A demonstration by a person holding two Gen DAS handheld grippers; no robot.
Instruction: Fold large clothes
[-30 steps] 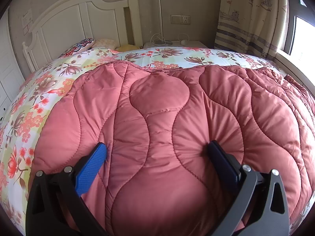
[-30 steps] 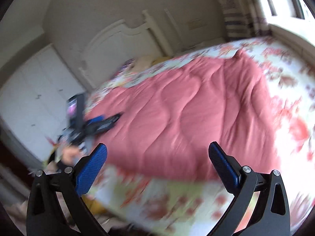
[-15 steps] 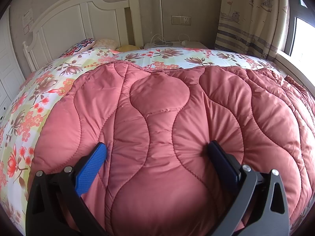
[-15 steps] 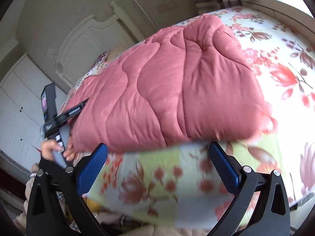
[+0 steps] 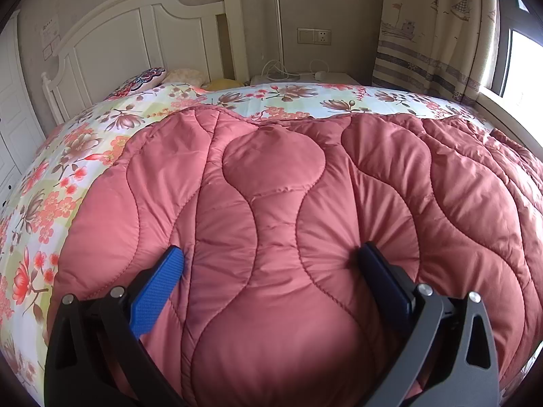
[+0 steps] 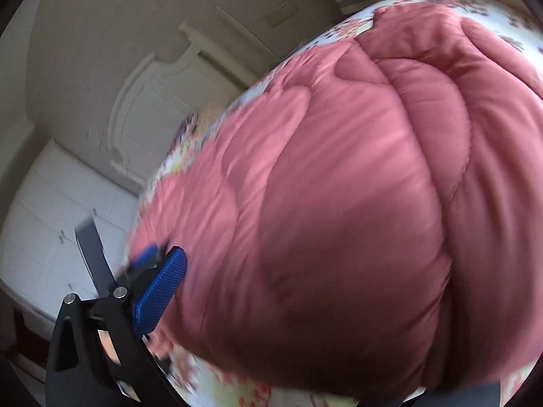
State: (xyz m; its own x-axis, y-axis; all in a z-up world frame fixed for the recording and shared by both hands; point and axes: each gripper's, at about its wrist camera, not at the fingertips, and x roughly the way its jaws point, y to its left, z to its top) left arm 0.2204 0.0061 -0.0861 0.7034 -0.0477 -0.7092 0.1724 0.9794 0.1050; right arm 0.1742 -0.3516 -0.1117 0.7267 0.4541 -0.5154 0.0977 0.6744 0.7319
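The left gripper [image 5: 271, 264] is low, and its jaws stand wide apart. Both blue pads [image 5: 157, 291] press into the quilt [image 5: 271, 176], so a broad bulge of it sits between them; the right pad is sunk in a dimple of fabric. The right gripper [image 6: 271, 271] is tilted, and the picture is blurred. Only its left finger [image 6: 159, 288] can be seen; the other is hidden behind the quilt, so the jaws are probably spread wide
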